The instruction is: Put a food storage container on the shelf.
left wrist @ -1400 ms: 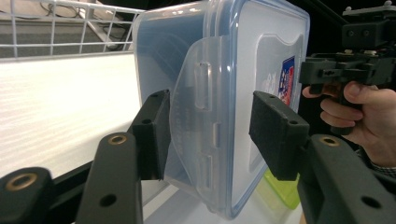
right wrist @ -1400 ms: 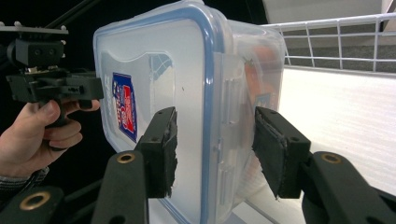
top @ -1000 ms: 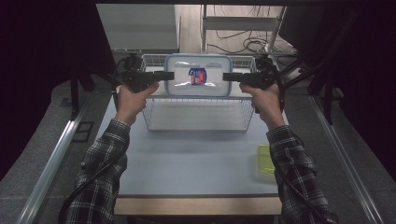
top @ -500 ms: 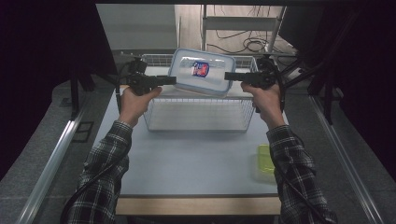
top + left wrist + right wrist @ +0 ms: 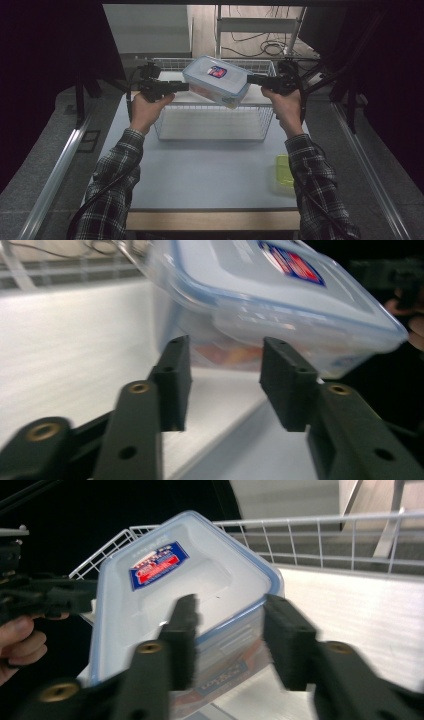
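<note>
A clear plastic food container (image 5: 217,80) with a blue-rimmed lid and a red and blue label hangs tilted above a white wire basket (image 5: 210,137). My left gripper (image 5: 186,86) meets its left end and my right gripper (image 5: 250,78) its right end. In the left gripper view the container (image 5: 280,300) sits at the tips of my left gripper (image 5: 225,347). The right gripper view has my right gripper (image 5: 230,605) straddling the container's (image 5: 165,600) near end. Both pairs of jaws have just been closing on the container between them.
The basket (image 5: 350,525) stands at the back middle of the pale table (image 5: 200,170). A yellow-green object (image 5: 284,172) lies near the table's right edge. Metal rails run along both sides, and cables lie on the floor behind.
The container has risen from level inside the basket and now tilts, lid toward the camera. Both hands have stayed near the basket's back corners.
</note>
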`<state>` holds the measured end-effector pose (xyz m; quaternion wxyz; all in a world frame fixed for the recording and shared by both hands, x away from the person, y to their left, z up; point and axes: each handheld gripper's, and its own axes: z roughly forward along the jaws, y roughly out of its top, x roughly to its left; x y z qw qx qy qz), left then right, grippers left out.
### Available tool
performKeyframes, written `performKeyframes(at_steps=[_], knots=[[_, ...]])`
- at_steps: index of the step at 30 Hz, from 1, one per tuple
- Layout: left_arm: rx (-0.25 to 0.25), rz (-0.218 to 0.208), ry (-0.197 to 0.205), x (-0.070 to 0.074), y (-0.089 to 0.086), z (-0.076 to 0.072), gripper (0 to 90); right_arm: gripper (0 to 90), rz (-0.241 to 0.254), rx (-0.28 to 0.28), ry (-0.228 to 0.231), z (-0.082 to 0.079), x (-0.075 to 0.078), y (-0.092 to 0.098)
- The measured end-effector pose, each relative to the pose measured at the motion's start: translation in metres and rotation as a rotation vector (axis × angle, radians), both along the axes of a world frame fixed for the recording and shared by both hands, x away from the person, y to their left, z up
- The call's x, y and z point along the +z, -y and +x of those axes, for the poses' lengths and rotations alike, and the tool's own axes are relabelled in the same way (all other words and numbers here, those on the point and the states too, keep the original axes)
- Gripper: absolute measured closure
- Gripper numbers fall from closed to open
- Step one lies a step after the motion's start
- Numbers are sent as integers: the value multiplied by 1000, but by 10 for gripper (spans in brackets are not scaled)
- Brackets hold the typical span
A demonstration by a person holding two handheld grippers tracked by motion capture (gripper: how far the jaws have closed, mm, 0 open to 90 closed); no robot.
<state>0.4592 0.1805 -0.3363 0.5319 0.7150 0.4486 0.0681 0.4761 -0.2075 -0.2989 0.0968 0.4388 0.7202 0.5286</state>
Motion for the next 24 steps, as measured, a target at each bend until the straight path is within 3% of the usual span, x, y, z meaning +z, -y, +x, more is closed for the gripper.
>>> performKeyframes(at_steps=[4, 7, 11, 15, 24], knots=[[82, 19, 22, 4, -4, 4, 668, 848, -87, -9, 56, -11, 1, 0], [140, 42, 31, 6, -2, 10, 696, 884, -112, 6, 42, -15, -5, -2], [208, 113, 56, 6, 7, 18, 713, 886, -141, 7, 28, -16, -15, -6], [222, 187, 29, 1, 14, 27, 723, 886, -149, 12, -5, -14, -24, -9], [183, 156, 8, -5, 18, 25, 757, 887, -146, -44, -6, -4, -23, -7]])
